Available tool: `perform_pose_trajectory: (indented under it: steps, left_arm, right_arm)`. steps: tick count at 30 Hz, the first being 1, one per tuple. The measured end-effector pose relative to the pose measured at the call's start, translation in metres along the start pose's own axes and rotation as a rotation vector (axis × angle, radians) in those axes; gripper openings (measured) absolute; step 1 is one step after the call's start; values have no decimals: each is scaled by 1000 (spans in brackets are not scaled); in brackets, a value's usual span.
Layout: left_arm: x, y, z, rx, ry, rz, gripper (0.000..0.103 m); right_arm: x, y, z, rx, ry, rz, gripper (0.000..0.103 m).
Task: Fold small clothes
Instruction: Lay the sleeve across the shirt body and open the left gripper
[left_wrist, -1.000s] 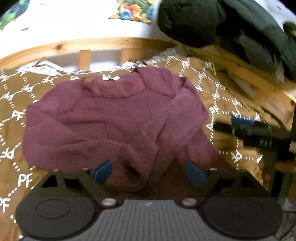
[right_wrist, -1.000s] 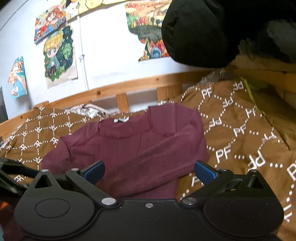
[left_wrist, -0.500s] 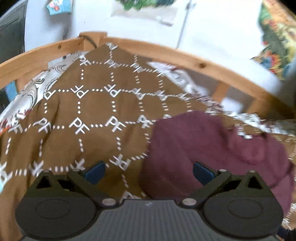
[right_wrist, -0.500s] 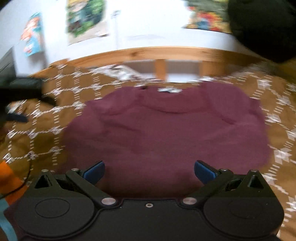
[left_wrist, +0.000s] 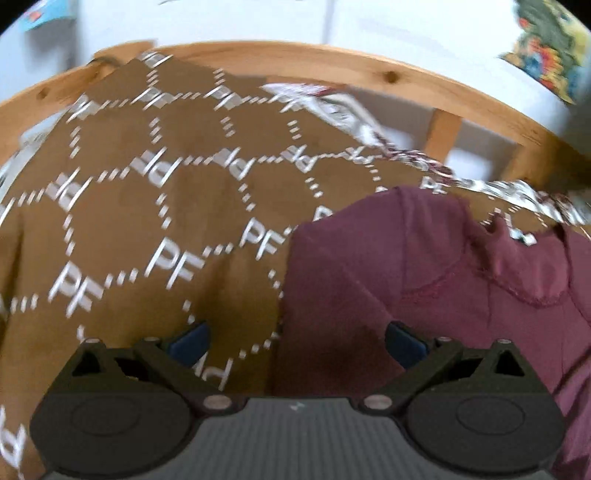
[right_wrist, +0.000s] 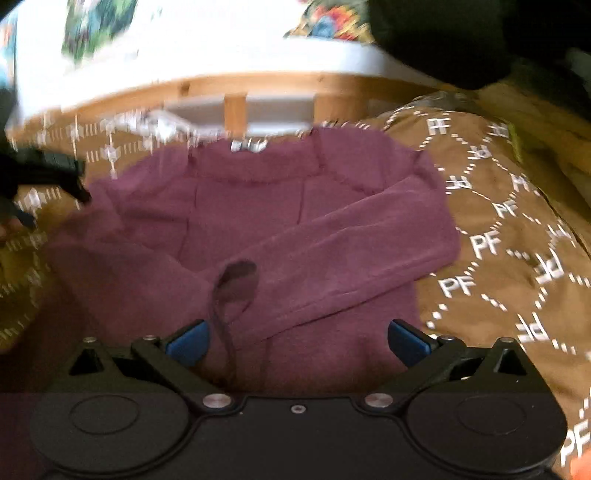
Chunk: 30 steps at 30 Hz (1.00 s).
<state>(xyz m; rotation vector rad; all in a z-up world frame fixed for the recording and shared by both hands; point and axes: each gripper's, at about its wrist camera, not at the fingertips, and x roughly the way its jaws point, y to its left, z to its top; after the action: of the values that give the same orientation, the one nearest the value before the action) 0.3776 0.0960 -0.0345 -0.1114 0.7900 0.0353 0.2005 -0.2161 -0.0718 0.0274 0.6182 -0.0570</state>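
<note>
A small maroon sweater (right_wrist: 258, 221) lies flat on a brown blanket, collar toward the wooden rail. Its right sleeve is folded across the body, the cuff opening (right_wrist: 236, 280) near the middle. My right gripper (right_wrist: 297, 338) hovers open over the lower body, nothing between its blue pads. In the left wrist view the sweater (left_wrist: 424, 280) fills the right side. My left gripper (left_wrist: 295, 339) stands wide open astride the sweater's left edge, one pad over blanket and one over cloth, holding nothing. Its dark body shows at the left of the right wrist view (right_wrist: 74, 177).
The brown blanket (left_wrist: 147, 221) printed with white PF letters covers the bed. A wooden bed rail (left_wrist: 332, 70) runs along the far side under a white wall with posters. A dark bulky garment (right_wrist: 461, 37) hangs at the upper right.
My left gripper swung left from the sweater's hem to its left edge, and its view now shows mostly blanket. My right gripper moved in lower over the sweater, bringing the folded sleeve's cuff into view.
</note>
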Motion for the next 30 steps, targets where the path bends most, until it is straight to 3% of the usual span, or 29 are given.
perform_pose_trajectory:
  steps: [2, 6, 9, 12, 15, 16, 17, 19, 20, 22, 24, 27, 30]
  left_arm:
    - [-2, 0, 6, 64, -17, -21, 103]
    - [6, -4, 18, 179, -3, -52, 103]
    - [14, -10, 25, 198, -7, -51, 96]
    - [26, -12, 29, 166, 22, -60, 86]
    - [42, -9, 31, 128, 54, -59, 51]
    - [45, -8, 31, 114, 48, -50, 28]
    - [46, -7, 31, 105, 41, -47, 15]
    - [46, -7, 30, 87, 14, -47, 5]
    - [44, -8, 29, 83, -2, -46, 5]
    - [37, -8, 29, 61, -53, -23, 4]
    - [30, -7, 30, 31, -102, -9, 4]
    - [26, -5, 36, -3, -151, 14, 4]
    - [34, 1, 38, -35, -136, 35, 4]
  right_arm:
    - [-8, -5, 3, 34, -51, 56, 103]
    - [6, -6, 14, 63, -69, 172, 102]
    - [14, -2, 17, 77, -88, 181, 88]
    - [21, 1, 18, 75, -53, 163, 73]
    - [28, -1, 15, 81, -9, 156, 62]
    - [32, -1, 14, 89, 5, 159, 56]
    - [35, -2, 12, 104, 21, 169, 56]
    - [37, -3, 8, 113, 26, 183, 56]
    - [36, -3, 7, 109, 19, 187, 55]
    - [36, -3, 5, 104, 16, 183, 33]
    - [34, -4, 5, 100, 9, 181, 23]
    - [28, -8, 4, 112, -22, 216, 18]
    - [22, -11, 4, 111, -69, 208, 12]
